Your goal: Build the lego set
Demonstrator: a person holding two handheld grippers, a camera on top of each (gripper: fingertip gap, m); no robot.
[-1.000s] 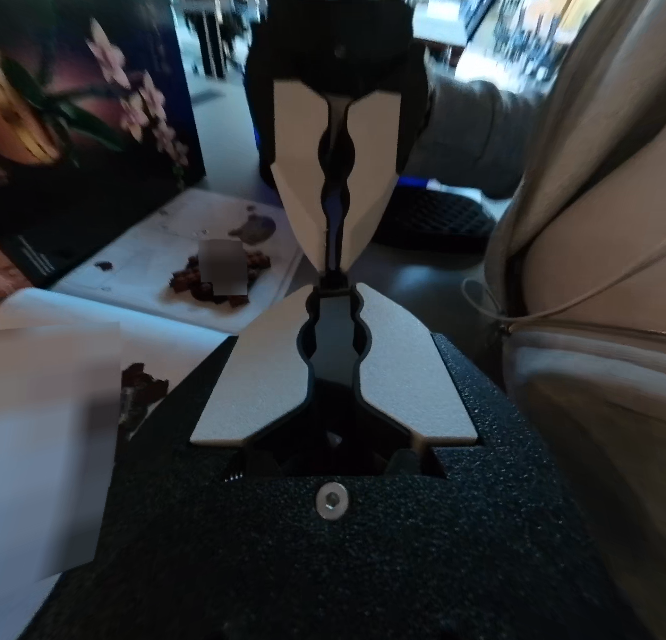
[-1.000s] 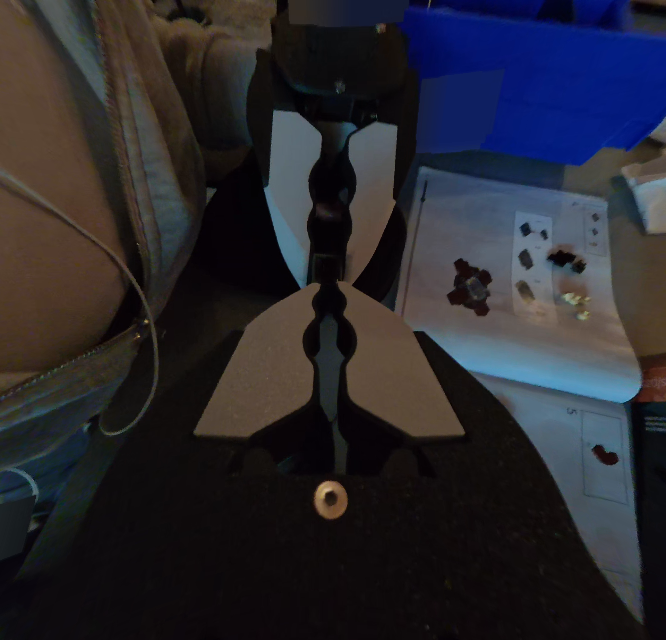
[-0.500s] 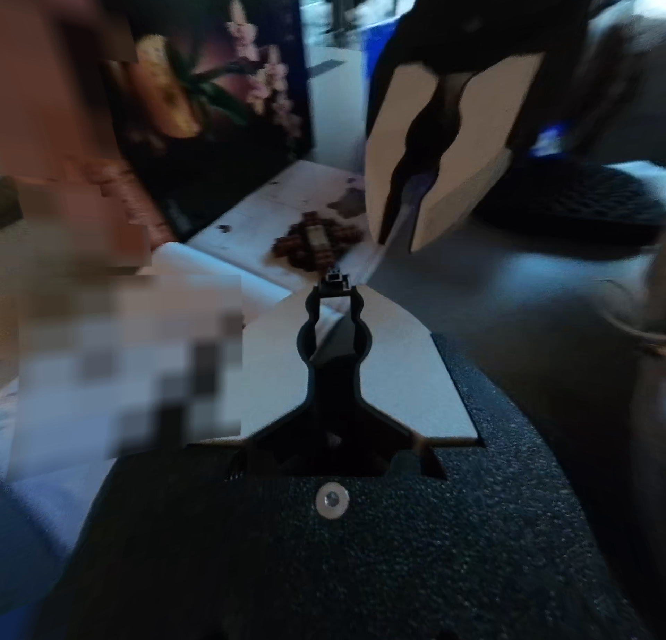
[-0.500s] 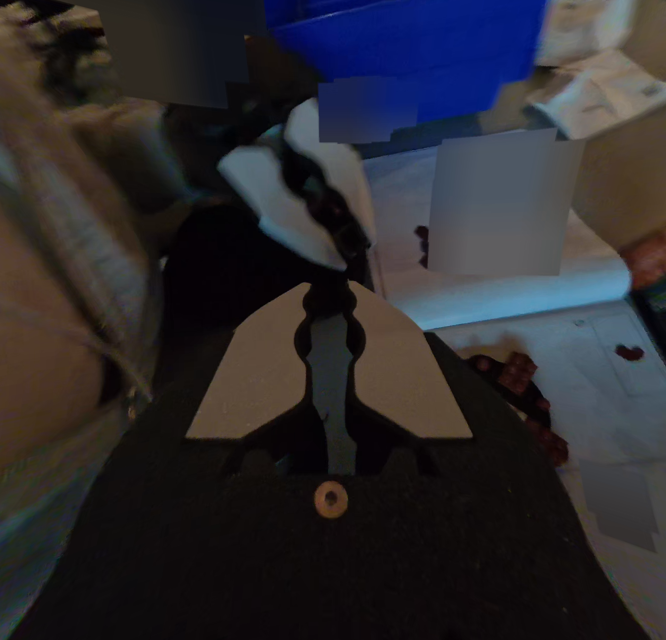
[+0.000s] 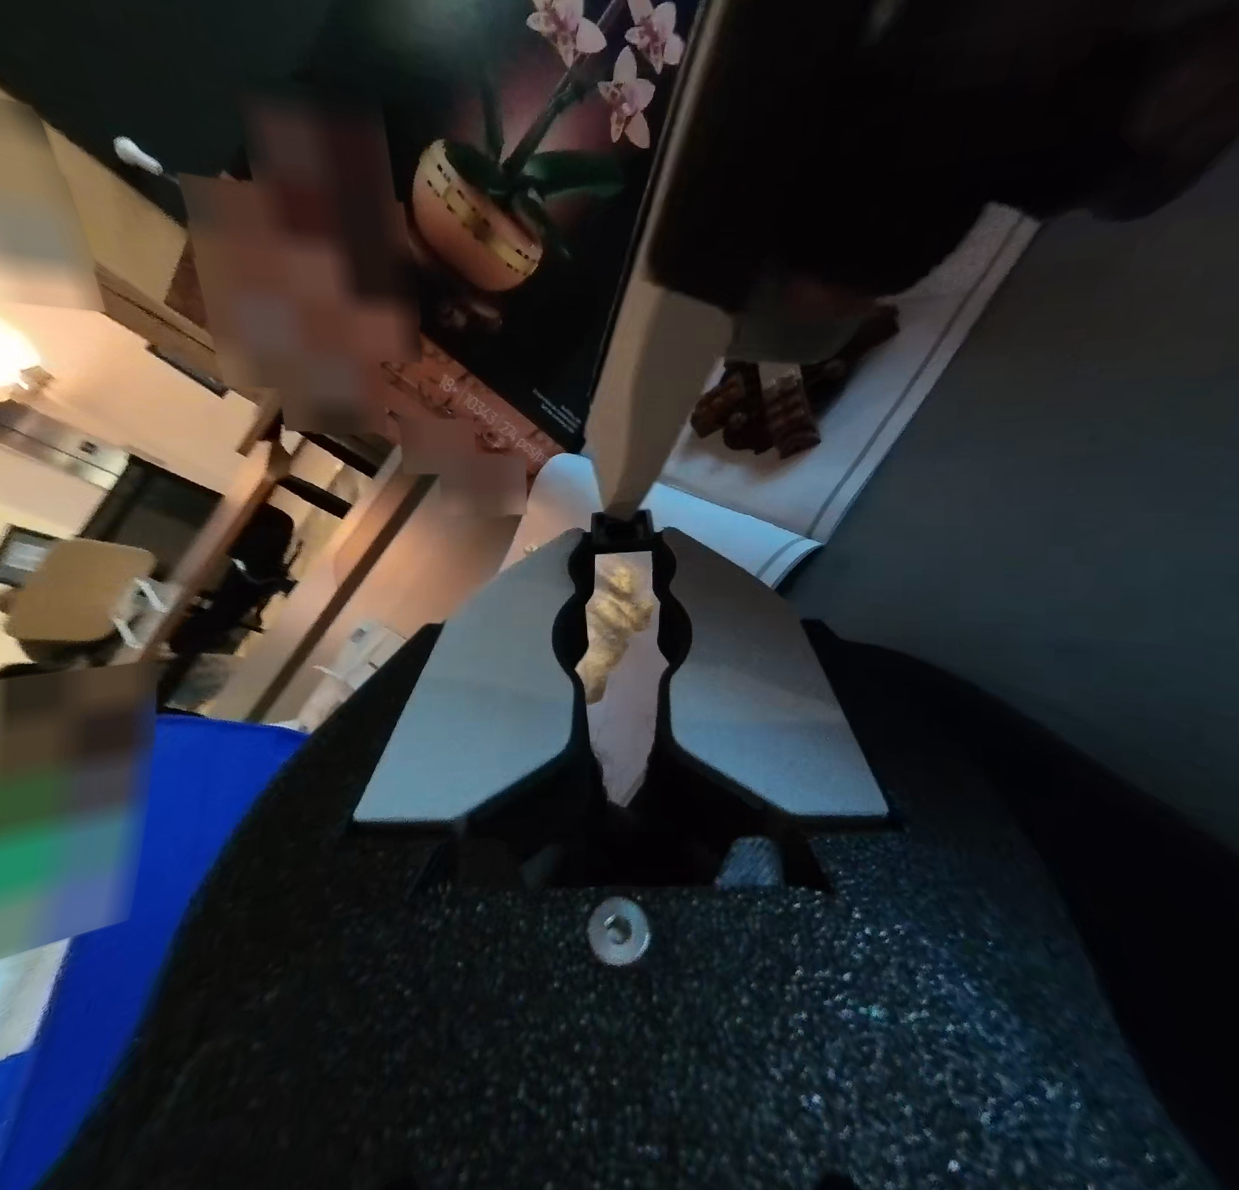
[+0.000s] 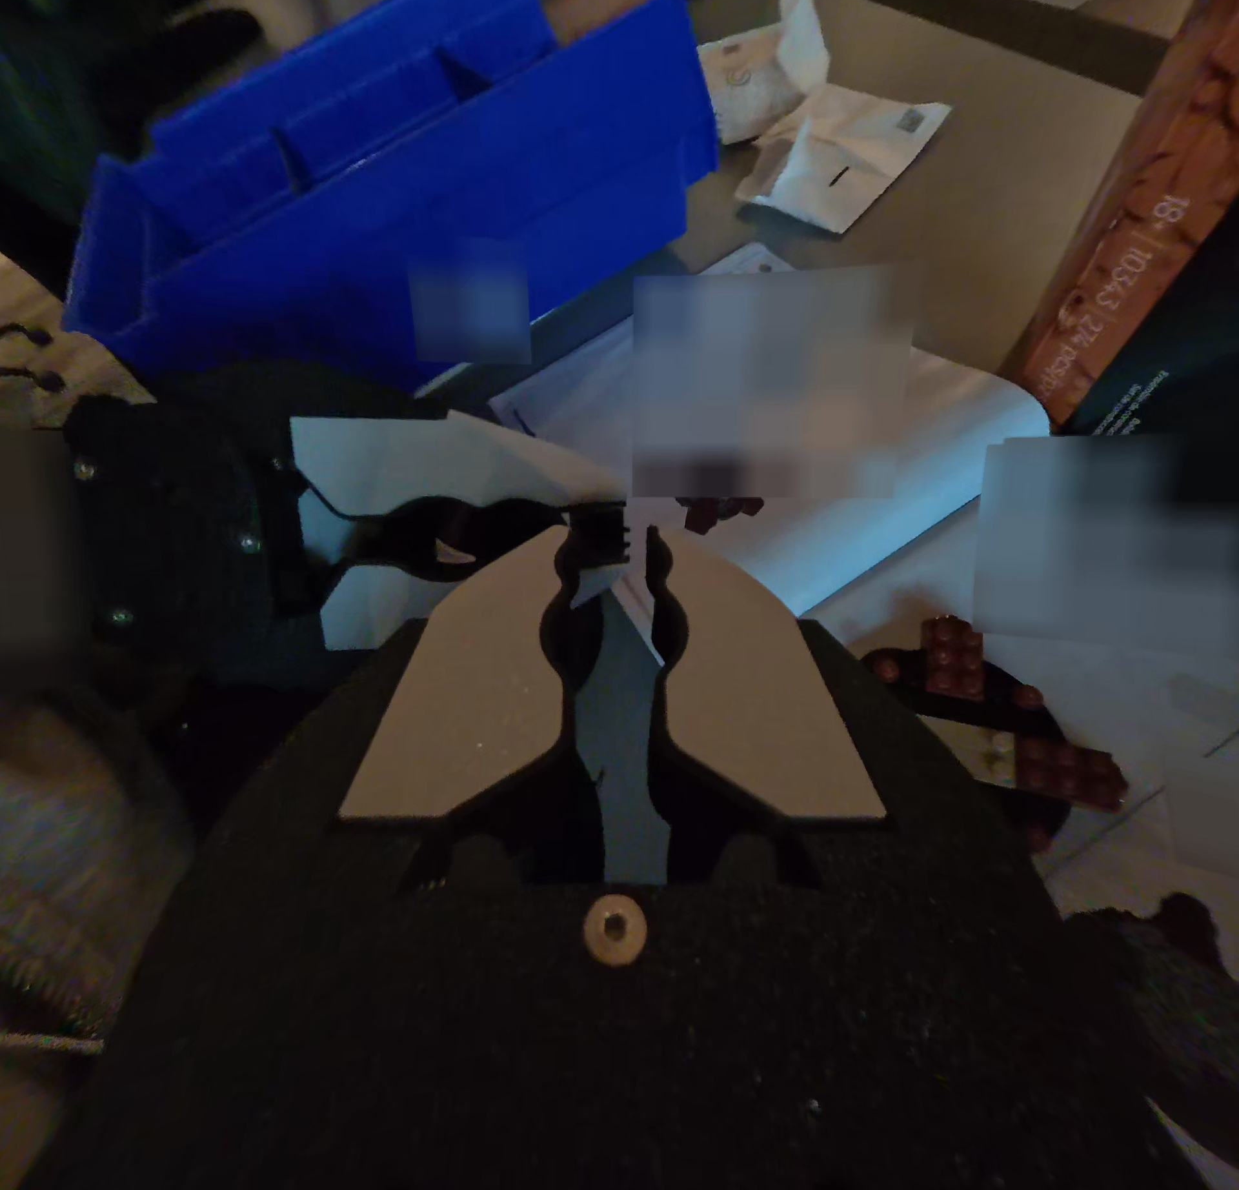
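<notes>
My left gripper is shut on a small black brick, pinched at the very tips of its fingers. The right gripper's pale finger comes down from above and its tip meets the brick's top. In the right wrist view the left gripper reaches in from the left with the black brick. The brick stands between the tips of my right gripper. The right gripper's jaws stand apart, with a bare gap between the brick and the right-hand pad.
An open white instruction booklet lies on the grey table. A dark brown brick assembly rests on it and also shows in the left wrist view. A blue bin, torn white paper bags and an orchid-printed box stand around. The grippers are tip to tip, or close to it.
Both grippers swung round, away from the person's body and over the booklet. The right gripper's jaws went from shut to apart. The left kept hold of the black brick throughout.
</notes>
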